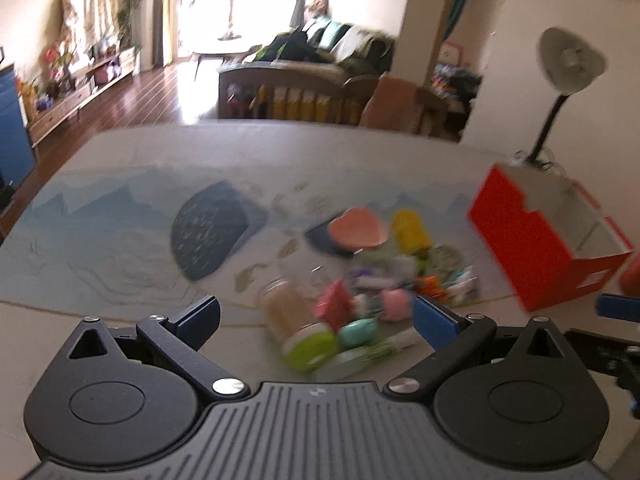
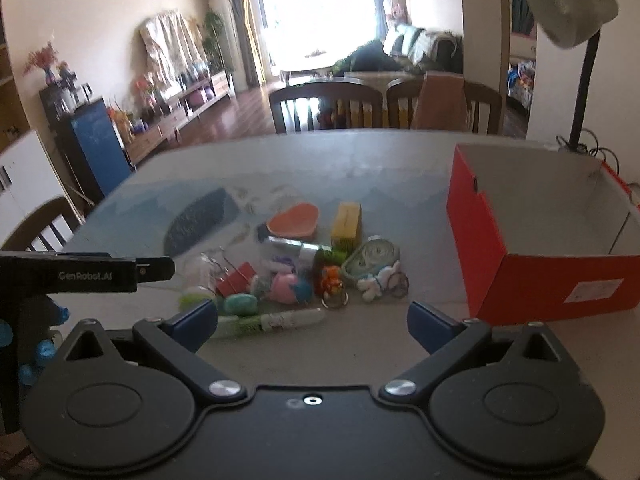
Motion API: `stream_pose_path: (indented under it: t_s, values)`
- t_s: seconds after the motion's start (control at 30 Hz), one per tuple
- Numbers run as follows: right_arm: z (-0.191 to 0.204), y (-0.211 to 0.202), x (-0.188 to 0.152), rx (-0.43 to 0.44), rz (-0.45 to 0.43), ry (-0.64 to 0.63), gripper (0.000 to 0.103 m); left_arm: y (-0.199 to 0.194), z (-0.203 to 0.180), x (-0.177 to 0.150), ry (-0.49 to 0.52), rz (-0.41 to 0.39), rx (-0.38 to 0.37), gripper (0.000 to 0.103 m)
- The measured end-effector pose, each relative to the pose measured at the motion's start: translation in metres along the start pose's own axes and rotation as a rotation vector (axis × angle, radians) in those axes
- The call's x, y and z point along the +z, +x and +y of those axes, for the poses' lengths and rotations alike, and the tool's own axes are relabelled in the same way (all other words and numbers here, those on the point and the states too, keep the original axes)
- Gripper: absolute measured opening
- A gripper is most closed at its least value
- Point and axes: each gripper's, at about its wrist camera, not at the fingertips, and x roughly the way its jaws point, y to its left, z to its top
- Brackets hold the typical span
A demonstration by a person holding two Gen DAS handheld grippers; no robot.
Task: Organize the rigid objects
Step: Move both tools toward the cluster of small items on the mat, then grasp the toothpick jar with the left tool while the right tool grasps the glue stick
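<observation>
Between the spread, empty fingers of the right tool (image 2: 313, 320) lies a white-and-green tube (image 2: 276, 322). Just beyond it sits the heap of small trinkets (image 2: 304, 264) on the surface (image 2: 360, 160). Ahead-right stands the open red box (image 2: 500, 248). Beside them, the left tool (image 1: 318, 318) gapes empty too.

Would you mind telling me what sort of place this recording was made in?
Most likely a home's open living and dining room: a dining table with wooden chairs stands in front of a sofa, with curtained windows beyond.
</observation>
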Motion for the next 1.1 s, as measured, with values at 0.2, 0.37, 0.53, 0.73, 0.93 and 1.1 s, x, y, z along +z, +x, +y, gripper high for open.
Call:
stream_pose_path:
  t_s: [0.2, 0.37, 0.53, 0.73, 0.93, 1.1]
  values:
    - [0.014, 0.045, -0.002, 0.028, 0.062, -0.119, 0.097, 0.053, 0.025, -0.002, -0.074, 0.087, 0.021, 0.103]
    - [0.030, 0.076, -0.005, 0.083, 0.124, -0.244, 0.095, 0.078, 0.036, -0.007, -0.101, 0.149, 0.042, 0.103]
    - [0.041, 0.104, -0.005, 0.100, 0.161, -0.369, 0.090, 0.090, 0.036, -0.009, -0.103, 0.171, 0.045, 0.102]
    - [0.052, 0.127, -0.002, 0.150, 0.208, -0.463, 0.082, 0.103, 0.034, -0.006, -0.096, 0.192, 0.048, 0.102]
    - [0.061, 0.138, -0.006, 0.172, 0.241, -0.512, 0.075, 0.109, 0.038, -0.005, -0.108, 0.198, 0.043, 0.102]
    - [0.064, 0.141, -0.012, 0.174, 0.264, -0.524, 0.058, 0.109, 0.045, -0.006, -0.119, 0.198, 0.046, 0.102]
